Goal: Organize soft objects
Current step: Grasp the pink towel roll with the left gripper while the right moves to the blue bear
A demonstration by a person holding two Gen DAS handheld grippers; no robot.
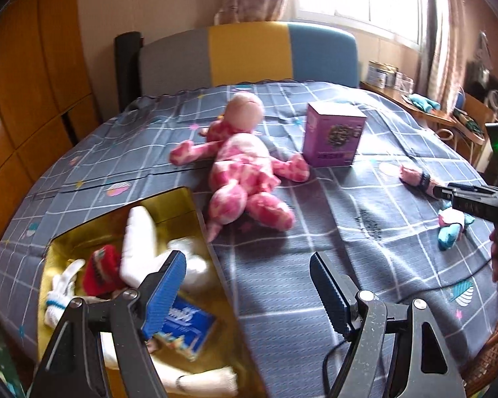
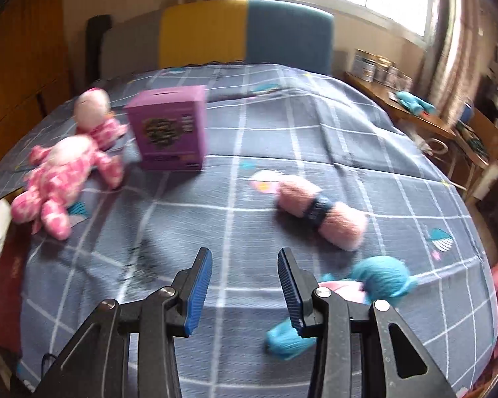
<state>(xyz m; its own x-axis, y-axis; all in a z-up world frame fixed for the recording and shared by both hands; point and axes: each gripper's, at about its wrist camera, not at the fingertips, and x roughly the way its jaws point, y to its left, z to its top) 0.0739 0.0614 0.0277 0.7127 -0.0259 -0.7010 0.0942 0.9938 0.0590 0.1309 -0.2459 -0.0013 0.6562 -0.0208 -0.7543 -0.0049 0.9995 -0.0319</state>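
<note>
Much bare bedspread (image 2: 282,139) between toys

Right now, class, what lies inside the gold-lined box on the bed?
Inside the box: white socks, a red knitted item and a blue packet. The left gripper covers part of it; what lies beneath cannot be seen.

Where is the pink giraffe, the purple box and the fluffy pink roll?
Pink giraffe (image 1: 240,162): left wrist view, on its belly.
Purple box (image 1: 333,139): left wrist view, on its front face.
Pink roll (image 2: 297,195): right wrist view, on the fluffy part left of its dark band.
</note>
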